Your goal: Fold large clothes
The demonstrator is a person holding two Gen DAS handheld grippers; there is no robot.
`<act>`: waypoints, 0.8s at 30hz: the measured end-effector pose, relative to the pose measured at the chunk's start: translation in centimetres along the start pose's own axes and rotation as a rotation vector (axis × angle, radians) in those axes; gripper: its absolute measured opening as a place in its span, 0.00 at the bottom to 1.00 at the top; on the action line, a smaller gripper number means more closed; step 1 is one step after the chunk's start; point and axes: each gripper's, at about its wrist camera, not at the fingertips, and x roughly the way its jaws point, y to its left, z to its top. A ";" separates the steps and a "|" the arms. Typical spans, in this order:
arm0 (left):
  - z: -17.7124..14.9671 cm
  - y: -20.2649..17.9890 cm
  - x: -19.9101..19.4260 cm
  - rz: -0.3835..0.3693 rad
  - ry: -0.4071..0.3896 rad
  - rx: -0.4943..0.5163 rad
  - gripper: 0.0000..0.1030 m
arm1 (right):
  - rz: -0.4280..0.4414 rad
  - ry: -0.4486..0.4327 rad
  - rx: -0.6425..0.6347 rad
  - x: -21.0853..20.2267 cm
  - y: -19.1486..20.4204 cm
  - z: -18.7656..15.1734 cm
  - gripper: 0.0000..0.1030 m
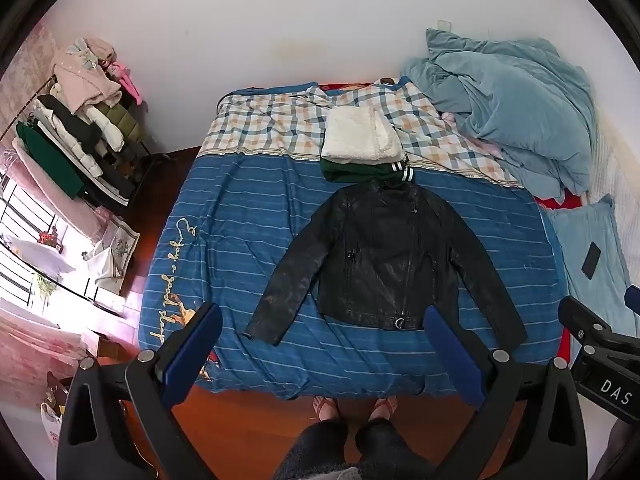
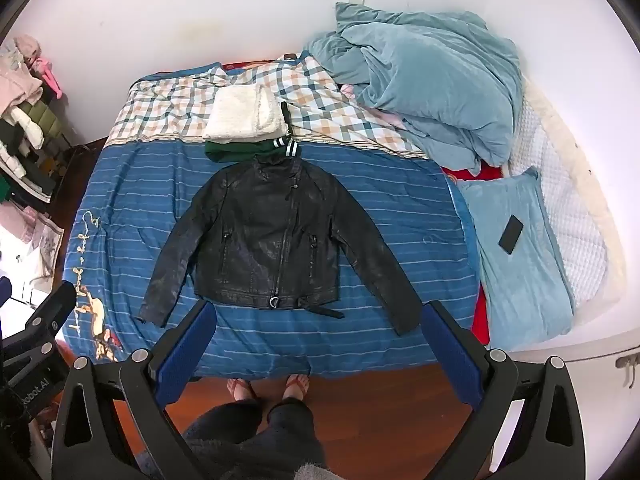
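A black leather jacket [image 1: 380, 256] lies flat and face up on the blue striped bed cover [image 1: 240, 216], sleeves spread to both sides; it also shows in the right wrist view [image 2: 272, 240]. Past its collar lie a folded green garment [image 1: 356, 172] and a folded white fleece [image 1: 360, 134]. My left gripper [image 1: 324, 344] is open and empty, held high above the bed's near edge. My right gripper [image 2: 318, 340] is open and empty, held high above the near edge too, below the jacket's hem.
A crumpled light blue duvet [image 2: 432, 80] is piled at the bed's far right. A blue pillow [image 2: 520, 256] with a black phone [image 2: 511, 235] lies at the right. A rack of clothes [image 1: 72, 132] stands at the left. The person's feet [image 1: 352, 406] stand on the wood floor by the bed.
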 end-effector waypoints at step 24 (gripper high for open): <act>0.1 -0.2 0.1 -0.041 0.033 -0.013 1.00 | -0.003 -0.011 -0.006 0.0 -0.2 -0.1 1.00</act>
